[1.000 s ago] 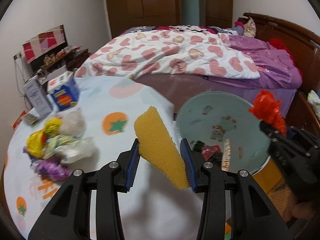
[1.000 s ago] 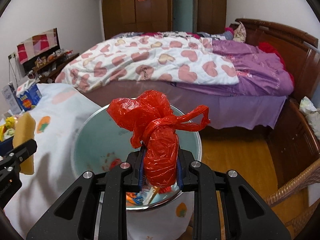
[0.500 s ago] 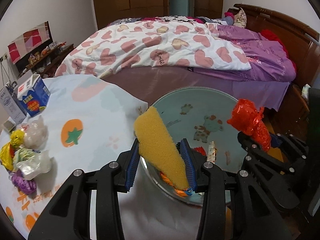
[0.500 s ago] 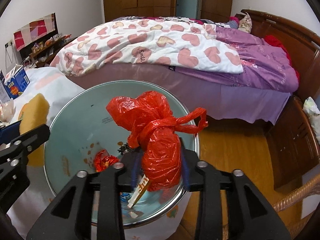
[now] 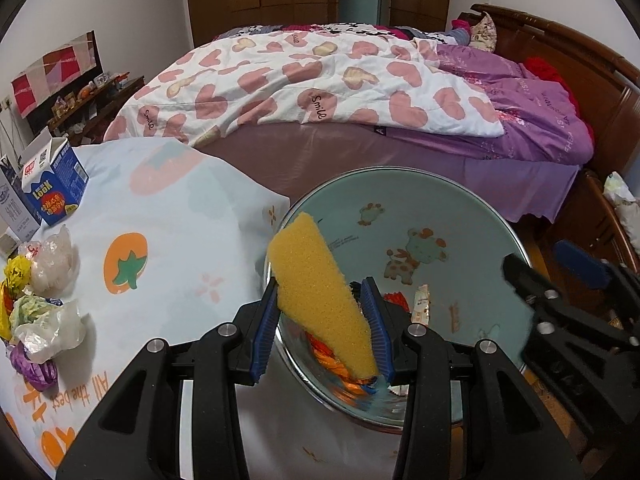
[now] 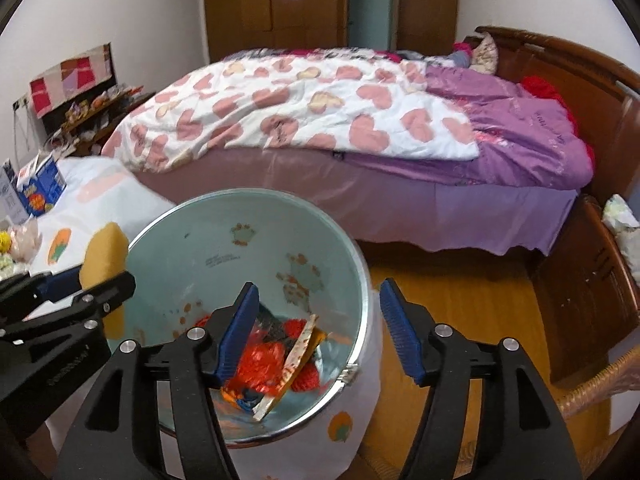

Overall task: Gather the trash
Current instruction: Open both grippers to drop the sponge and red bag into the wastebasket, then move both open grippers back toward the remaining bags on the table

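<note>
L gripper (image 5: 324, 320) was clamped on one wedge-shaped yellow foam sponge (image 5: 320, 292), blue pads pressing both sides; the sponge stuck up and fwd out of the jaws, tilted left at the top, its lower tip hanging over the near rim of the one round pale-blue metal trash bin w/ cartoon animals inside (image 5: 460, 232). In the right wrist view the same sponge (image 6: 105, 252) sat just outside the bin's left rim (image 6: 280, 200).

R gripper (image 6: 318, 328) had just been opening its jaws; they stood apart w/ nothing between them, above the right part of the bin's mouth. Below it, at the bin's bottom, lay the crumpled red plastic bag (image 6: 260, 364) among other scraps, incl. a flat pale wrapper (image 6: 298, 352) leaning on it.

Left of the bin, on the white tablecloth w/ orange fruit print (image 5: 168, 248): a cluster of crumpled plastic bags, roughly five – one clear-pinkish (image 5: 50, 258), one yellow (image 5: 16, 270), one white (image 5: 48, 330), one greenish (image 5: 28, 306), one purple (image 5: 34, 372). Behind them, one blue carton (image 5: 54, 188) and one white carton (image 5: 12, 208) touching it.
</note>
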`<action>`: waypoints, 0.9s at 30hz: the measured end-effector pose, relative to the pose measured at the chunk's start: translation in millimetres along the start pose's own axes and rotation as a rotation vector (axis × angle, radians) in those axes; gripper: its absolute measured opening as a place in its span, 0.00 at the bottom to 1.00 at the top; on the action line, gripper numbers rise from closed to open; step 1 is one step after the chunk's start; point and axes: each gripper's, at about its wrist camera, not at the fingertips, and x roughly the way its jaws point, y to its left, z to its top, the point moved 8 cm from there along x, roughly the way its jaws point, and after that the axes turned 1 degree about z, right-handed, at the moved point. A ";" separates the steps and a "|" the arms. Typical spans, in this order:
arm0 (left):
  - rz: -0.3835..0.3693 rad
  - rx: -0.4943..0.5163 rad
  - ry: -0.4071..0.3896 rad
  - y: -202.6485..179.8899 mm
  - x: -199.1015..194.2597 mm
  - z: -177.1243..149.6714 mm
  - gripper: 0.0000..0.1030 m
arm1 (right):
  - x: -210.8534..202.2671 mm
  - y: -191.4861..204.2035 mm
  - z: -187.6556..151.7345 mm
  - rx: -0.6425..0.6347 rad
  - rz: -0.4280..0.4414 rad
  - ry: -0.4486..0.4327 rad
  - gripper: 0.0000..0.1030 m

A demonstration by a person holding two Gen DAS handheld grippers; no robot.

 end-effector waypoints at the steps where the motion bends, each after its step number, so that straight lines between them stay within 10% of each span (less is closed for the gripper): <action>1: 0.002 0.002 -0.002 -0.8 -0.1 0.9 0.41 | -3.6 -3.1 1.1 0.008 -0.012 -0.010 0.61; 3: 0.005 0.006 -0.003 -3.5 -0.9 2.1 0.50 | -9.1 -9.2 1.4 0.025 -0.033 -0.019 0.65; 5: 0.004 0.002 -0.007 -4.2 -3.9 2.9 0.84 | -14.4 -14.8 0.8 0.046 -0.048 -0.028 0.70; 20: 0.017 -0.072 -0.122 39.6 -59.1 -1.3 0.94 | -43.8 -6.7 -10.0 0.079 -0.172 -0.093 0.91; 27: 0.101 -0.143 -0.176 90.8 -87.1 -20.0 0.94 | -47.8 39.7 -17.3 0.112 -0.031 -0.065 0.91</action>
